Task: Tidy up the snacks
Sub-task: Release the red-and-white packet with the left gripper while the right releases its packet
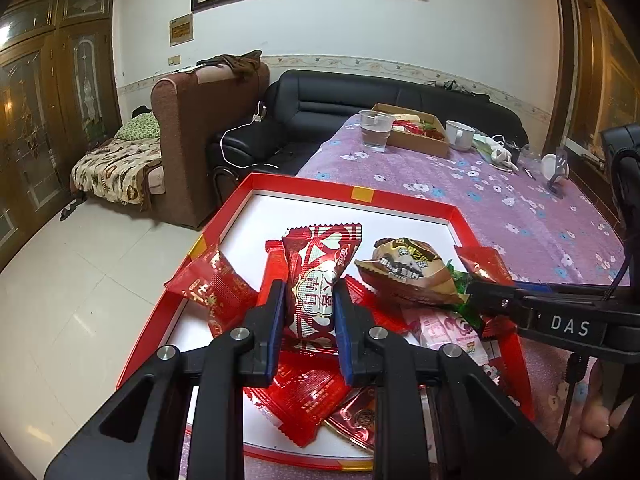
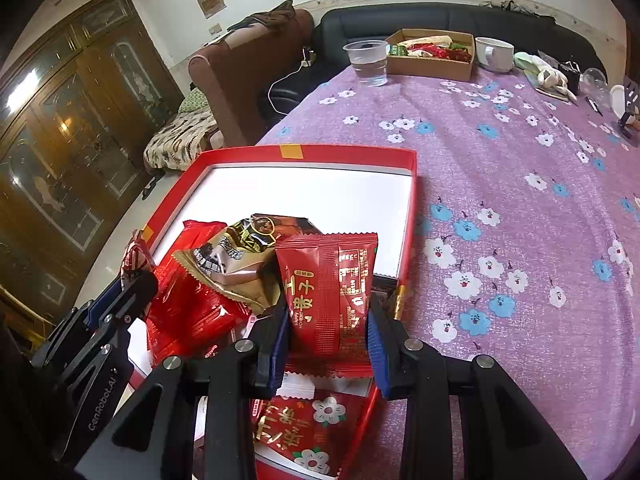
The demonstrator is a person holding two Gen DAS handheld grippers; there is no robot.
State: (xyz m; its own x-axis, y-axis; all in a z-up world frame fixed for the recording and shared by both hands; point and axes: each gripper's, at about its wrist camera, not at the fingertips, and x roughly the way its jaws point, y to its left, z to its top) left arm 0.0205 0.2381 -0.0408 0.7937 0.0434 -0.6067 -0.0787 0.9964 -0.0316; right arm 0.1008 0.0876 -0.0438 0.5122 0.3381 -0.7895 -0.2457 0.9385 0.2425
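A red tray with a white floor (image 1: 344, 204) (image 2: 312, 184) sits on the table's near left part and holds several snack packets. My left gripper (image 1: 310, 304) is shut on a red-and-white patterned packet (image 1: 318, 276), held upright above the tray. My right gripper (image 2: 328, 330) is shut on a red packet with gold writing (image 2: 332, 292), also upright over the tray; it shows at the right of the left wrist view (image 1: 480, 276). A brown packet (image 1: 412, 272) (image 2: 236, 264) lies on the pile between them. Other red packets (image 1: 308, 396) lie under the left fingers.
The table wears a purple flowered cloth (image 2: 500, 168). At its far end stand a clear plastic cup of water (image 2: 368, 62), a cardboard box of snacks (image 2: 432, 54), a white mug (image 2: 494, 54) and small clutter. A black sofa (image 1: 360, 96) and brown armchair stand behind.
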